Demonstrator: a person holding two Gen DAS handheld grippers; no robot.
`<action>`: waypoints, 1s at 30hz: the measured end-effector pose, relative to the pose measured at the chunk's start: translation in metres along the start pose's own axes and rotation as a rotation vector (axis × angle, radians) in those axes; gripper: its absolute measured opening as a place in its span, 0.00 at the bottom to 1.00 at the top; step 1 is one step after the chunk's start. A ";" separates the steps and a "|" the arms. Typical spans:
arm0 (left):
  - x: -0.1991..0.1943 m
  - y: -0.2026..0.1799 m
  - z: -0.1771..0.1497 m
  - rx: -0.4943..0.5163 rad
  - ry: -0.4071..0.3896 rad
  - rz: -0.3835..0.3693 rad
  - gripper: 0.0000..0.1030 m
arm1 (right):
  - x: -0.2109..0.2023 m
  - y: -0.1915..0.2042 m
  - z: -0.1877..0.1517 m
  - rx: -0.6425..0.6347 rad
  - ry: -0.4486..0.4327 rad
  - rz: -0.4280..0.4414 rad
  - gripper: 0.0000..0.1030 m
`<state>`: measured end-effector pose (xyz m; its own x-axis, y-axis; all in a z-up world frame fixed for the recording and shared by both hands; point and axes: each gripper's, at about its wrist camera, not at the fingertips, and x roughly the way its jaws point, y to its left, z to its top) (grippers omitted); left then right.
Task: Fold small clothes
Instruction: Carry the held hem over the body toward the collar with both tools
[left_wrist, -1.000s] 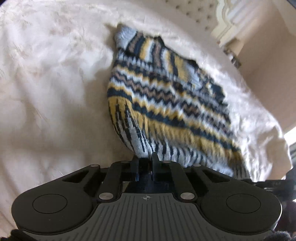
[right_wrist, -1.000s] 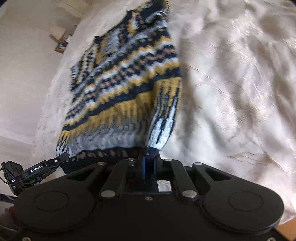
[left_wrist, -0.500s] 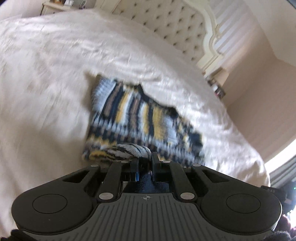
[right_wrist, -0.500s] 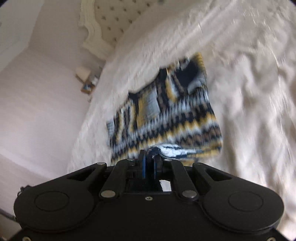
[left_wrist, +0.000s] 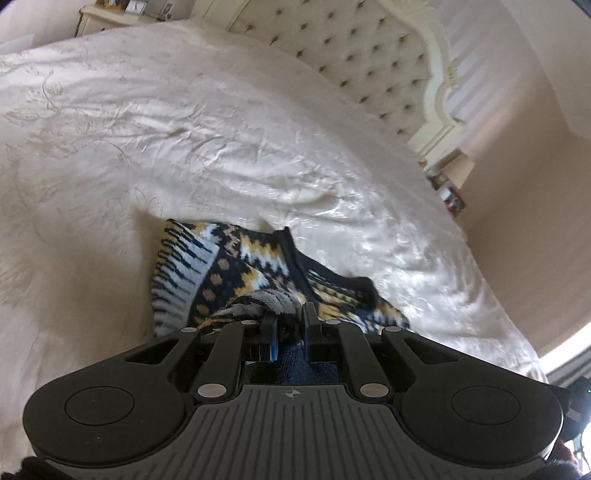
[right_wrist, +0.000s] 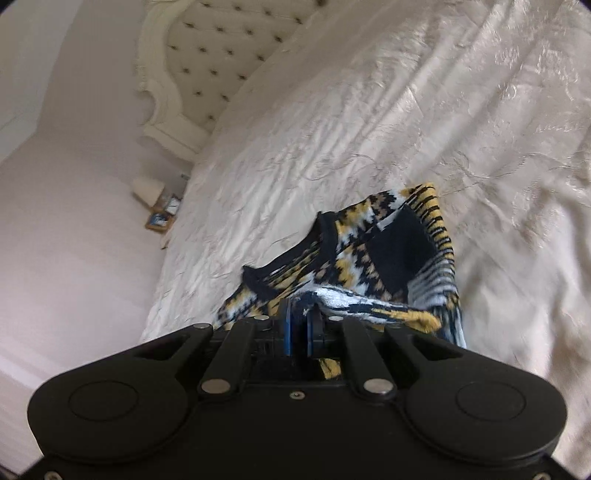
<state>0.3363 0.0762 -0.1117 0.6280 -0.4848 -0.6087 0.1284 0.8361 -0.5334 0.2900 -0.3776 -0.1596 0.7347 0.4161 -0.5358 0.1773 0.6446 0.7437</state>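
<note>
Sweater (left_wrist: 236, 269) hem pinched in my closed left tool (left_wrist: 290, 325) and right tool (right_wrist: 299, 321), body extending far across bed (left_wrist: 184, 129).

Left wrist view: sits just behind the left gripper (left_wrist: 290, 319), looking forward and down across the bed (left_wrist: 221, 122) toward the headboard (left_wrist: 369, 55) at upper right.
Right wrist view: sits just behind the right gripper (right_wrist: 299, 319), facing the same bed (right_wrist: 406, 110), headboard (right_wrist: 207, 55) at upper left.
Nearness: both close to the sweater (left_wrist: 229, 269).
Shared: sweater (right_wrist: 388, 254), bedspread, headboard.
</note>
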 end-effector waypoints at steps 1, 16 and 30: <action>0.007 0.002 0.004 -0.001 0.008 0.007 0.11 | 0.008 -0.002 0.003 0.009 0.007 -0.010 0.14; 0.076 0.008 0.046 0.011 0.033 0.024 0.11 | 0.078 -0.026 0.046 0.088 -0.008 -0.097 0.14; 0.091 0.020 0.053 0.014 0.084 0.014 0.71 | 0.096 -0.038 0.059 0.162 -0.024 -0.077 0.73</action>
<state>0.4364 0.0625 -0.1466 0.5630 -0.4922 -0.6639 0.1312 0.8464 -0.5162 0.3924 -0.3998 -0.2152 0.7299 0.3529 -0.5854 0.3356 0.5610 0.7567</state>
